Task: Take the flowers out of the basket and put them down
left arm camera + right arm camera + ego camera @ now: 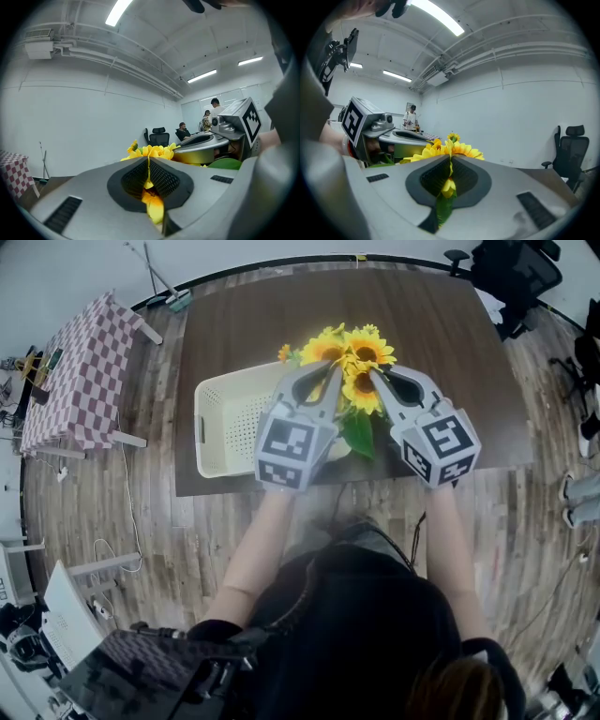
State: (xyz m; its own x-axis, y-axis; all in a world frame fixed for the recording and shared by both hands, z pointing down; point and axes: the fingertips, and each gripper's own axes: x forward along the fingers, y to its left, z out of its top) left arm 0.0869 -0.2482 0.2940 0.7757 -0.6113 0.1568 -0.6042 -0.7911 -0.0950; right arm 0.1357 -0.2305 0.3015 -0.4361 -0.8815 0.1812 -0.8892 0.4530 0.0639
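A bunch of yellow sunflowers (349, 354) with green leaves is held up over the right end of the cream basket (225, 414) on the dark brown table (422, 324). My left gripper (325, 374) is shut on the flowers from the left, with yellow petals (151, 206) pinched between its pads. From the right, my right gripper (377, 379) is also shut on the bunch; a petal and a green leaf (444, 202) sit between its jaws. Flower heads (149, 151) rise beyond the left jaws, and more flower heads (450, 148) beyond the right jaws.
A table with a red checked cloth (80, 371) stands to the left. Black office chairs (516, 273) are at the far right. Cables and gear lie on the wooden floor at the lower left (56, 615). People (211, 117) sit and stand in the background.
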